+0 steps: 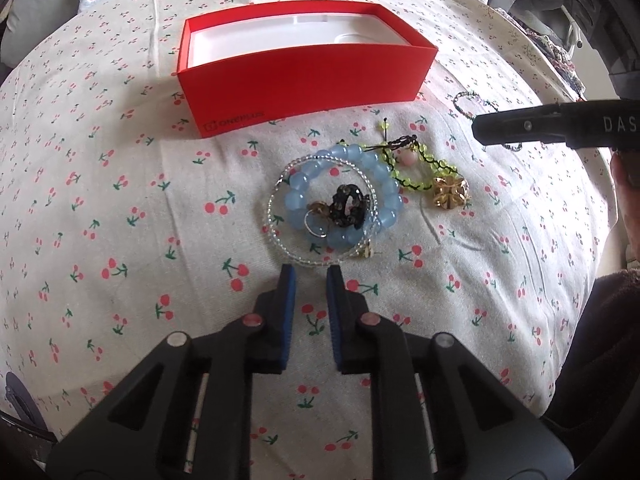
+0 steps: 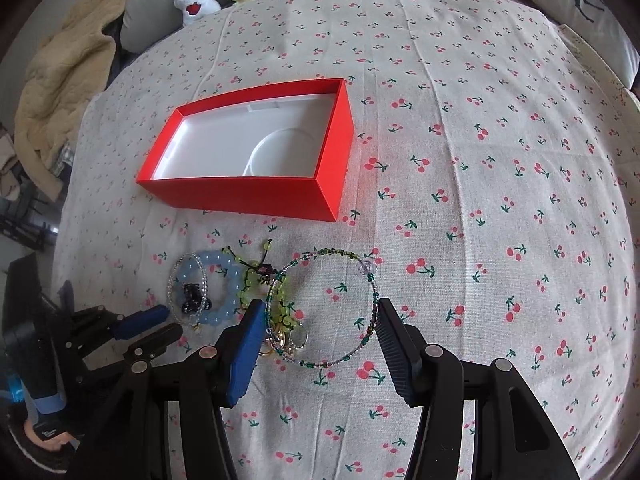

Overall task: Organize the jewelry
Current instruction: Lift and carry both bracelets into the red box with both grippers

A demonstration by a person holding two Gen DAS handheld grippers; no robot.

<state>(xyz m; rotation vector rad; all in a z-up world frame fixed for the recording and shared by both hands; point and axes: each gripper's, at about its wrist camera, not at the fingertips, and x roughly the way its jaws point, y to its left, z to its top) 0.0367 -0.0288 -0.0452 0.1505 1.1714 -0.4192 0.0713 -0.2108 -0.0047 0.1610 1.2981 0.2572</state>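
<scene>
Two views are giving you different things. Your left wrist camera is showing the pile up close: a blue bead bracelet (image 1: 344, 196) ringing a dark ring cluster (image 1: 349, 205), a clear bead strand (image 1: 320, 216) looped around them, a yellow-green bead bracelet (image 1: 416, 164) beside that, and a gold charm (image 1: 450, 194) at its end. Only the right wrist camera is showing the thin multicolour bead bracelet (image 2: 326, 308) as a whole loop; the left view is catching just a bit of it past your right gripper (image 1: 486, 130).

All the jewelry is lying on the cherry-print bed sheet (image 1: 120, 208), on the near side of the open red box (image 1: 308, 80), whose white inside is holding nothing. The blue bracelet is sitting just ahead of your left gripper (image 1: 311, 276), whose jaws are standing slightly apart on nothing. Your right gripper (image 2: 320, 316) is spread wide, its blue-padded finger (image 2: 246, 344) over the loop's left edge and its other finger touching the right edge, so the loop is lying between them, ungripped.

You are holding the left gripper low over the sheet, aimed at the box; the right one is coming in from the right side, fingers level.
</scene>
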